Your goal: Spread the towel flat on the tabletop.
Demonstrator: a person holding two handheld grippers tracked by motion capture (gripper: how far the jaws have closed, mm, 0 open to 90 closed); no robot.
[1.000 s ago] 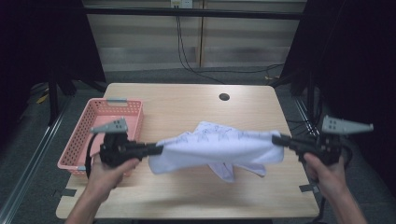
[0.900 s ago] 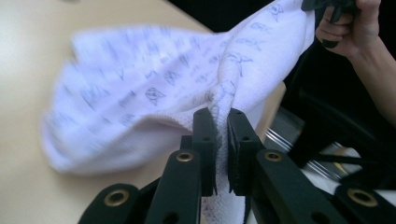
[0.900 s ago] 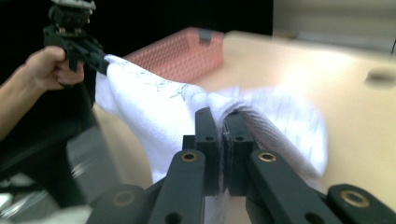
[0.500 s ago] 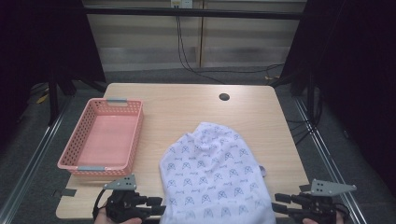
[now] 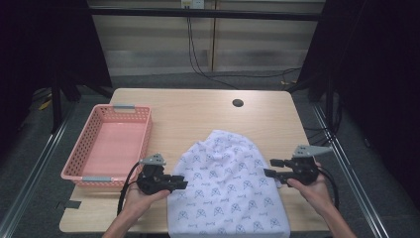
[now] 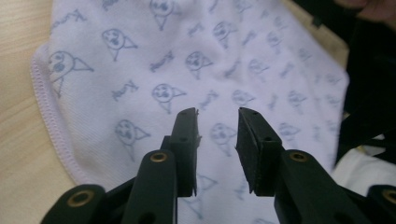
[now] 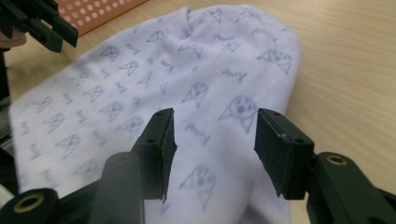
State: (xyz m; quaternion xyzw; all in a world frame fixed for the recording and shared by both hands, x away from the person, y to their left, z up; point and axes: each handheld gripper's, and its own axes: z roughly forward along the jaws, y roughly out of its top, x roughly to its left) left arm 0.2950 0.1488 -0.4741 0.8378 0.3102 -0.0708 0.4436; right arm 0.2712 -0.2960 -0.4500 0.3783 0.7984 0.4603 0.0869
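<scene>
A pale wooden surface (image 5: pixel 198 119) carries a white garment (image 5: pixel 225 188) printed with small grey-blue animal faces, spread flat across the near right half, its rounded far end pointing toward the middle of the surface and its near end running over the front edge. In the left gripper view the cloth (image 6: pixel 187 70) shows a stitched, faintly pink hem along one side, lying on bare wood; in the right gripper view the same cloth (image 7: pixel 154 88) stretches away smoothly with wood along its far side.

A pink plastic basket (image 5: pixel 79 163) with a perforated wall stands at the left edge of the surface, just beside the garment's left side and apart from it, a corner of it visible in the right gripper view (image 7: pixel 100 11).

A person's two hands come in from the near edge. The left gripper (image 5: pixel 182 184) sits at the garment's left border, its tips over the cloth; its fingers (image 6: pixel 187 144) stand apart with printed cloth visible in the gap and nothing clamped between them. The right gripper (image 5: pixel 271 167) hovers at the garment's right border, pointing inward; its fingers (image 7: pixel 280 149) are spread wide over the fabric, gripping nothing.

A small dark round hole (image 5: pixel 237 103) marks the far side of the surface, well apart from the garment.
</scene>
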